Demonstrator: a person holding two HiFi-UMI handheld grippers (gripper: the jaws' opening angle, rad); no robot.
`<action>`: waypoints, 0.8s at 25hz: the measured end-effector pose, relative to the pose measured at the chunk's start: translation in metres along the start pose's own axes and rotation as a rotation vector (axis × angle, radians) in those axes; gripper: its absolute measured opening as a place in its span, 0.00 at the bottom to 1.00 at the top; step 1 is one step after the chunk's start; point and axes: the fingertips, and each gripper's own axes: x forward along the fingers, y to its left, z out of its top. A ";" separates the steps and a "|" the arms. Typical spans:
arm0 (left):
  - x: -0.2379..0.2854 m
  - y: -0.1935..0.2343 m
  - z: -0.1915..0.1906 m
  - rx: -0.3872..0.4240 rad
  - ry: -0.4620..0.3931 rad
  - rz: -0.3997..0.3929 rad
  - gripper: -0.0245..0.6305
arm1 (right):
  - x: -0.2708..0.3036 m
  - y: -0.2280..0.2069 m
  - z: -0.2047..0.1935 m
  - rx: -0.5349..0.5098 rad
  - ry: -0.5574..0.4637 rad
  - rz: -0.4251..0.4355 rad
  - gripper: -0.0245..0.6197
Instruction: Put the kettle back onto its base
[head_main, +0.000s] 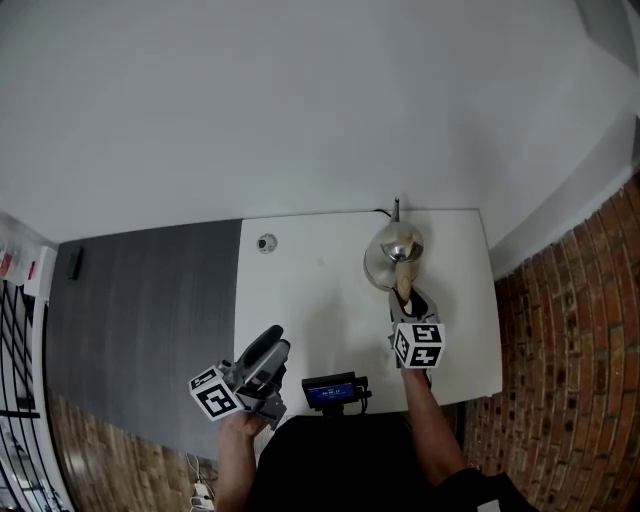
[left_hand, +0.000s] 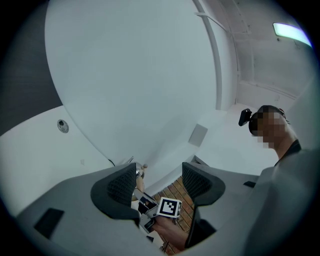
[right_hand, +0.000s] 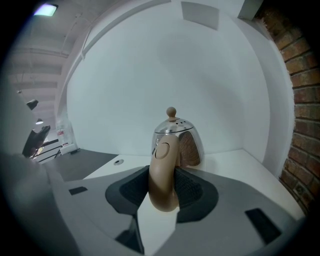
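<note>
Head view: the kettle (head_main: 393, 255) stands upright at the far right of the white table (head_main: 300, 300), near the wall. We cannot tell if a base sits under it. The right gripper (head_main: 405, 292) reaches in from the near side onto the kettle's tan handle (head_main: 403, 275), with its marker cube (head_main: 418, 344) closer to us. The left gripper (head_main: 272, 342) hangs over the near left part of the table, well apart from the kettle. A small device with a blue screen (head_main: 333, 391) sits at the near edge between the two grippers. A round grommet (head_main: 266, 243) is at the far left of the table. A brick wall (head_main: 570, 350) runs along the right.

Left gripper view: we see both fingers spread wide with nothing between them. Through the gap the other gripper's marker cube shows, with brick behind it. A person (left_hand: 285, 165) is at the right edge.

Right gripper view: the fingers pinch the tan handle, with a dark pad pressed on each side of it. The silver dome of the kettle rises just beyond, topped with a tan knob (right_hand: 171, 112). The kettle is upright, and the white table shows around it on the left and right.
</note>
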 end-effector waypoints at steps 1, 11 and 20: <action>0.001 0.000 -0.001 0.000 0.001 0.004 0.49 | 0.000 0.000 0.000 -0.002 0.000 0.003 0.27; 0.009 -0.001 -0.019 0.001 0.013 0.052 0.49 | -0.002 0.006 0.001 -0.022 -0.020 0.049 0.27; 0.003 -0.005 -0.044 -0.012 0.033 0.110 0.49 | -0.007 0.010 -0.002 -0.022 -0.011 0.107 0.27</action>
